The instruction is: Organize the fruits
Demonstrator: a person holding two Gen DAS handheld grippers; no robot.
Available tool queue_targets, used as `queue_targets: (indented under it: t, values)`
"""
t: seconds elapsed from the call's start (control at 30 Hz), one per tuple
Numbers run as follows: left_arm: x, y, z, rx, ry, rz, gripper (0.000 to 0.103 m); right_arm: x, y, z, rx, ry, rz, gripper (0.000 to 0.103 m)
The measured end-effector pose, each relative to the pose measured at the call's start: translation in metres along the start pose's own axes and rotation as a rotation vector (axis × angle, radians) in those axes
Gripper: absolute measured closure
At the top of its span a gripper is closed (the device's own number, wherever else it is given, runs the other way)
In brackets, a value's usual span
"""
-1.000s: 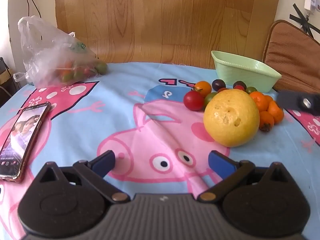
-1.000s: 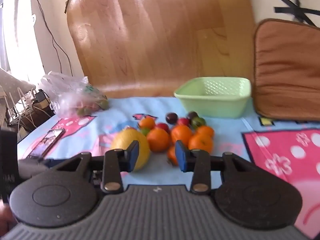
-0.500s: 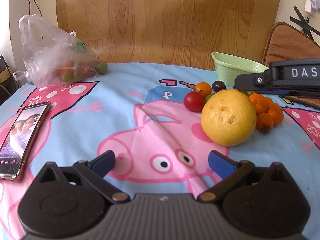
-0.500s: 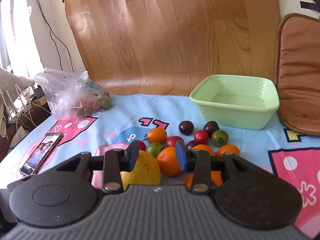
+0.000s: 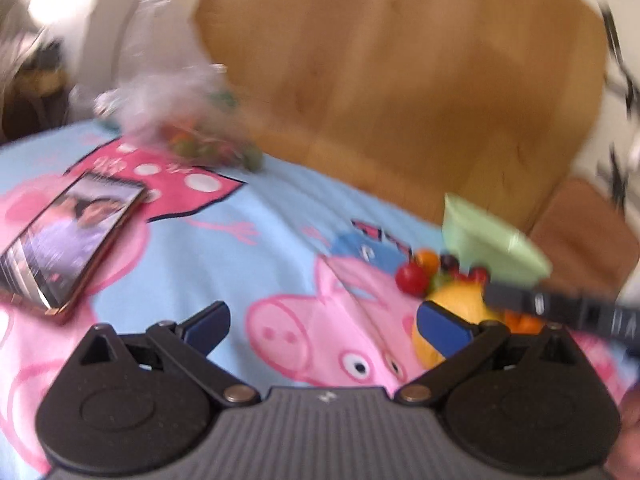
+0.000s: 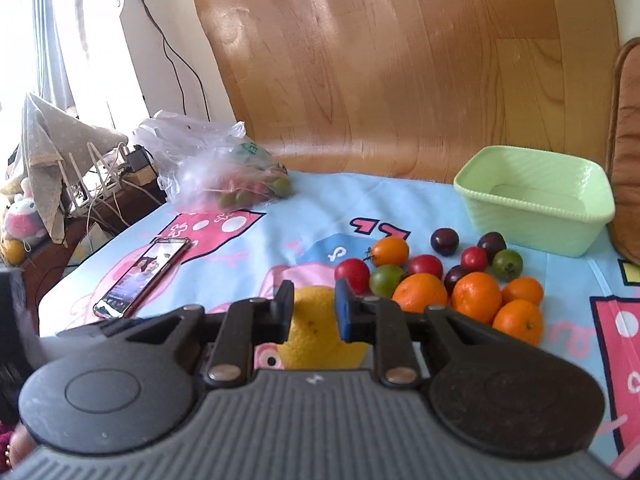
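The right gripper (image 6: 314,312) is drawn to its narrowest, empty, over the yellow citrus (image 6: 320,348) left of the fruit pile; the left gripper (image 5: 320,316) is spread wide. The citrus could be nudged into the tomatoes (image 6: 352,274), since such narrow jaws cannot straddle it.

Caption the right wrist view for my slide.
Right gripper above a yellow citrus; loose fruit beside an empty green basket.

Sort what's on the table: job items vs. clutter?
Job: green basket, big yellow citrus, oranges, small red, green and dark fruits.
Clutter: phone, plastic bag with fruit inside, brown cushion.
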State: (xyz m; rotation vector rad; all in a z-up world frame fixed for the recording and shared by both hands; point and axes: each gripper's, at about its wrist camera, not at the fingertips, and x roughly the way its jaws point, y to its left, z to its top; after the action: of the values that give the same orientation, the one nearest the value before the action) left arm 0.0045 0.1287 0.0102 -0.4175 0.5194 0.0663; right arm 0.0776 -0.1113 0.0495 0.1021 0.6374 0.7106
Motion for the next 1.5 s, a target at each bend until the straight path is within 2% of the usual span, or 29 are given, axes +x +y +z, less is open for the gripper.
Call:
queue_targets:
  t: [0.07,0.13,0.3,0.4,0.5,0.57,0.67,0.7,0.83,0.93,1.0,1.07,1.13,1.17,1.23,1.37,1.5]
  values:
    - [-0.003,0.008,0.002,-0.027,0.006,-0.011,0.0,-0.006,-0.001,-0.002,0.036,-0.003,0.03,0.077]
    - [-0.007,0.011,0.004,-0.027,0.013,-0.038,0.0,-0.012,0.002,-0.004,0.05,0.001,0.095,0.076]
    - [-0.019,0.005,0.013,-0.007,0.013,-0.136,0.0,-0.018,0.036,-0.019,-0.045,0.05,0.225,0.078]
    - [-0.018,0.0,0.015,0.018,0.036,-0.168,0.0,-0.015,0.048,-0.028,-0.105,0.078,0.252,0.078]
    - [-0.016,-0.003,0.014,0.032,0.058,-0.181,0.0,-0.019,0.049,-0.029,-0.141,0.085,0.222,0.076]
    - [-0.016,-0.002,0.013,0.044,0.065,-0.188,0.0,-0.029,0.047,-0.031,-0.163,0.054,0.213,0.072]
    - [-0.017,-0.002,0.012,0.077,0.074,-0.183,0.001,-0.042,0.044,-0.039,-0.224,0.0,0.165,0.045]
    - [-0.016,-0.003,0.012,0.086,0.083,-0.185,0.003,-0.04,0.043,-0.042,-0.253,-0.001,0.14,0.041]
    - [-0.011,-0.012,0.01,0.141,0.137,-0.214,0.008,-0.024,0.04,-0.047,-0.326,0.046,0.104,0.041]
    - [-0.008,-0.025,0.002,0.212,0.174,-0.217,0.018,-0.008,0.039,-0.049,-0.358,0.071,0.095,0.035]
    - [-0.002,-0.03,-0.002,0.237,0.209,-0.204,0.027,0.003,0.039,-0.051,-0.367,0.09,0.095,0.034]
    - [0.003,-0.029,-0.003,0.211,0.238,-0.256,0.037,0.014,0.038,-0.052,-0.368,0.109,0.1,0.034]
    - [0.003,-0.036,-0.001,0.222,0.233,-0.229,0.038,0.017,0.037,-0.055,-0.363,0.102,0.101,0.035]
    - [0.003,-0.04,0.0,0.239,0.232,-0.222,0.038,0.018,0.035,-0.055,-0.352,0.092,0.091,0.039]
    - [0.006,-0.054,0.008,0.269,0.221,-0.228,0.038,0.013,0.031,-0.052,-0.324,0.079,0.074,0.04]
    - [0.024,-0.093,0.034,0.321,0.185,-0.297,0.038,-0.004,0.007,-0.029,-0.283,-0.003,0.009,0.04]
    - [0.069,-0.154,0.064,0.363,0.164,-0.381,0.038,-0.015,-0.036,0.01,-0.249,-0.068,-0.116,0.04]
